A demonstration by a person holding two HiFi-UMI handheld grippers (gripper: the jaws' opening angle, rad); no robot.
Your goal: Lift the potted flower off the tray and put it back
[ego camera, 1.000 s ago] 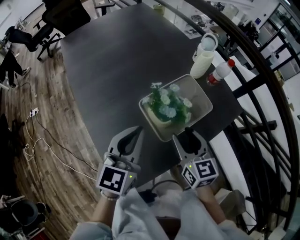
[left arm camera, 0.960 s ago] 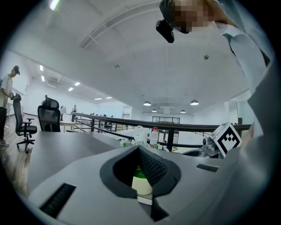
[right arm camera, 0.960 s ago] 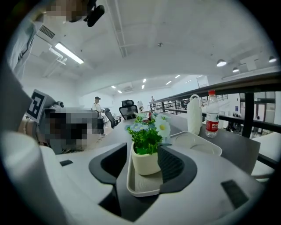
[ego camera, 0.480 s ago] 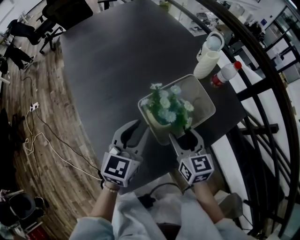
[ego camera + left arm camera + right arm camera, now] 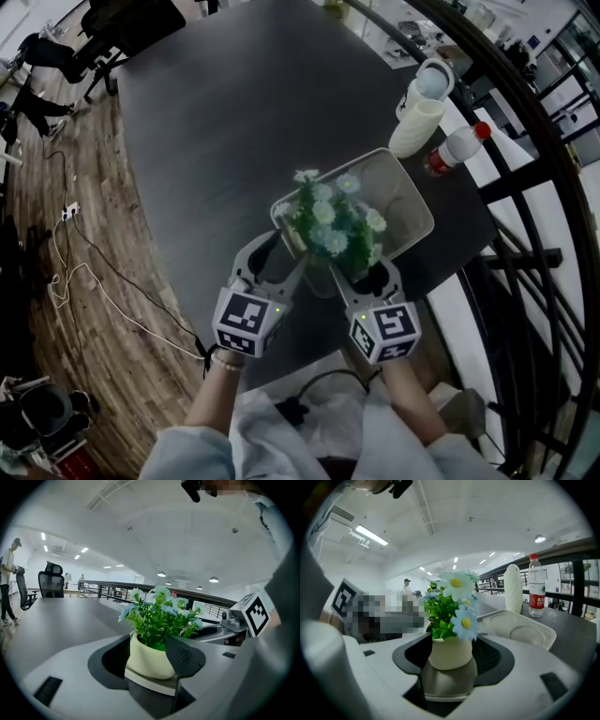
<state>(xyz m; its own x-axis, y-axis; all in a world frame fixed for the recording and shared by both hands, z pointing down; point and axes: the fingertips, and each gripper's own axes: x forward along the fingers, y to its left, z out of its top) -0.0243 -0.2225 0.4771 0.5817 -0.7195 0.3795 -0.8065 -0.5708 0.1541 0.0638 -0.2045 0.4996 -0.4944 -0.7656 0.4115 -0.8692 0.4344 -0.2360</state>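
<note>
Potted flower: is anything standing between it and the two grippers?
Nothing visible. The left gripper and right gripper have just been opening their jaws, and the potted flower on the tray shows directly in each gap.

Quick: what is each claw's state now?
Left claw: open, just opened wider, flower pot inside, not gripped.
Right claw: open, just opened wider, flower pot inside, not gripped.

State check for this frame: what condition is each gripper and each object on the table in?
tray: flat on the table.
potted flower: upright, standing in the tray's near end.
left gripper: open, jaws just been opening, potted flower between them, unclamped.
right gripper: open, jaws just been opening, potted flower between them, unclamped.
bottle: upright, red cap on.
</note>
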